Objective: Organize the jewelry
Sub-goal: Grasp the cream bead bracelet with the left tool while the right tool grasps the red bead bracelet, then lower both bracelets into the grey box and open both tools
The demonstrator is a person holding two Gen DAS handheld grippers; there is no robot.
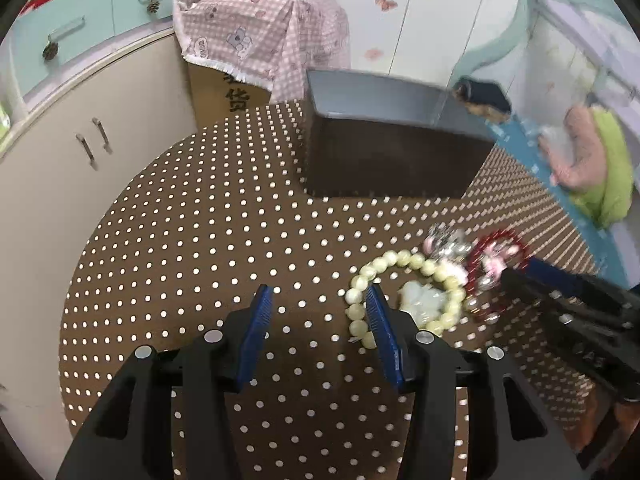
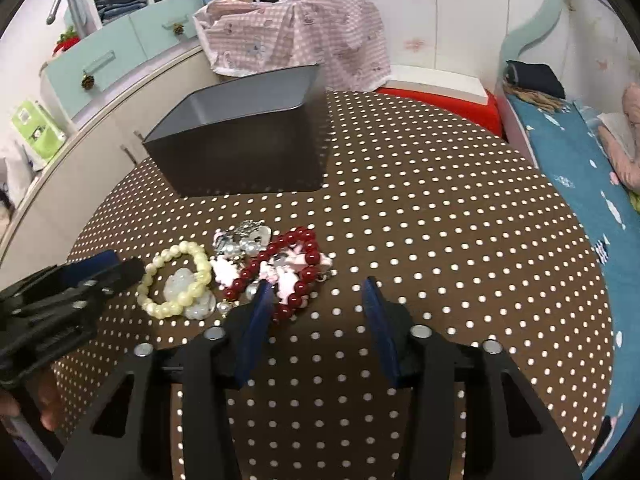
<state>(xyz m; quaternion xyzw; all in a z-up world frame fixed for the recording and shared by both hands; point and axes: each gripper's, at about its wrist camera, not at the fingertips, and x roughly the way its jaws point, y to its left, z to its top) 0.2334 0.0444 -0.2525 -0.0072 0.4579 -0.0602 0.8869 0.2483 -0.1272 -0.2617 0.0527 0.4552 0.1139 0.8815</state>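
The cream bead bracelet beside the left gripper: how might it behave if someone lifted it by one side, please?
The cream bead bracelet looks strung from separate round beads, so it would probably sag into a drooping loop. Its glossy beads may slip between pads. The pale pendant would likely dangle.

Dark box (image 2: 240,148) blocks beyond jewelry pile (image 2: 240,268).

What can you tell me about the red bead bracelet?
The red bead bracelet is a loop of glossy dark-red round beads, glass or plastic by the look, lying flat on the dotted brown tablecloth. Pink charms lie inside it. The right gripper has one finger at its near edge; nothing holds it.
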